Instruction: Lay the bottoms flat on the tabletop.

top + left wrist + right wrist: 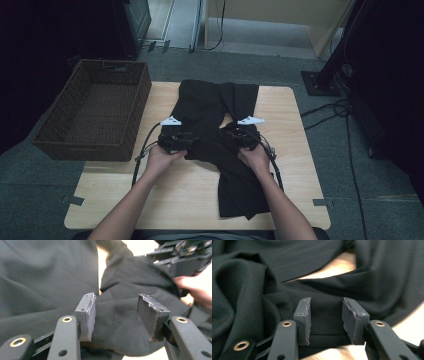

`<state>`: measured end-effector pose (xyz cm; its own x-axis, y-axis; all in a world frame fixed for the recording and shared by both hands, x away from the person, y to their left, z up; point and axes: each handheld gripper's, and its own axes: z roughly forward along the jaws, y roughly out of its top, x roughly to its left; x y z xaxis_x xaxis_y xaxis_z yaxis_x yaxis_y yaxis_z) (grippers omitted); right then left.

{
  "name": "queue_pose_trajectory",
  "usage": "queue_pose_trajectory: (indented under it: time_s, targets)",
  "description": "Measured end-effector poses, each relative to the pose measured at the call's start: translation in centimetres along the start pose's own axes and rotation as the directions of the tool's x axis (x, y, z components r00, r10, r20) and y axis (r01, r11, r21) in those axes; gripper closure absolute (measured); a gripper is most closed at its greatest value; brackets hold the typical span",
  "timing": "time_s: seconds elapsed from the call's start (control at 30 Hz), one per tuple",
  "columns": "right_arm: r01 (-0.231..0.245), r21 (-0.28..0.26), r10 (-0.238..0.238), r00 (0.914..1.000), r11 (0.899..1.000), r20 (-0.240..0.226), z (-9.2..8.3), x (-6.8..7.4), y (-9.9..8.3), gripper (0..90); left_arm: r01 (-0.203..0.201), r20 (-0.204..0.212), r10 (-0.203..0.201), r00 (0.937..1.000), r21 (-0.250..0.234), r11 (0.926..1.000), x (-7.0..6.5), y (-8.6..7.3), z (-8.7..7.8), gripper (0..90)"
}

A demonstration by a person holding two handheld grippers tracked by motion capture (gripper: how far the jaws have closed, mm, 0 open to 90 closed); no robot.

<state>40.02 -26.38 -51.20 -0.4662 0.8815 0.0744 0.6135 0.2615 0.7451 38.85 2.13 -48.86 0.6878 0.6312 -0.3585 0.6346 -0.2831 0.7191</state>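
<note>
**Black garment: limp cloth, and where we would take hold of it**

Black garment (220,130) of soft woven cloth, possibly trousers with 2 legs, lies crumpled across the middle of the pale wooden table (300,165), and both grippers sit on it. Our right gripper (326,320) has its 2 grey pads apart, with a flat fold of the cloth lying between them but not pinched; nothing is clamped. Our left gripper (117,315) also stands open, its pads spread wider over a rounded bulge of fabric, and the other hand with its gripper shows beyond it at the upper right of the left gripper view.

We judge the cloth light, limp and non-fragile. It will sag, drag and slide over itself, so a pinch on a single loose layer could slip or pull only part of the heap. Its matt surface should grip the pads well. A doubled fold or a hem edge looks like the best hold, with the 2 grippers well apart so the cloth hangs flat between them.

Farther out, 1 long strip of the garment runs toward the near edge of the table, while the rest spreads toward the far edge. An empty dark brown woven wicker basket (75,142) stands at the table's left side, apart from the cloth.
</note>
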Motion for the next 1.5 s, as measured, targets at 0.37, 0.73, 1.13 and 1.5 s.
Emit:
queue_pose_trajectory:
  time_s: [0.37, 0.73, 1.13, 1.5]
  targets:
    - [0.012, -0.015, -0.011, 0.9990, 1.000, 0.044, 1.5, 3.1, 0.1, 45.2, -0.065, -0.103, 0.073, 0.9920, 0.078, 0.9948, 0.9, -1.3, 1.1, 50.2]
    - [0.004, 0.032, -0.007, 0.9974, 0.999, 0.072, -0.5, 0.9, -0.5, 88.2, -0.039, -0.197, 0.057, 0.9788, 0.094, 0.9948, 3.1, -1.8, -1.4, 51.8]
    - [-0.132, -0.073, 0.137, 0.9877, 0.989, 0.074, -6.4, -3.9, -2.3, 62.3, -0.042, -0.134, 0.050, 0.9898, 0.064, 0.9971, 2.0, -1.0, -1.8, 48.3]
    - [-0.022, -0.001, 0.022, 0.9994, 1.000, -0.026, -3.7, 1.9, -3.0, 63.0, -0.081, -0.081, 0.090, 0.9927, 0.102, 0.9915, 0.2, -1.5, 1.7, 47.4]
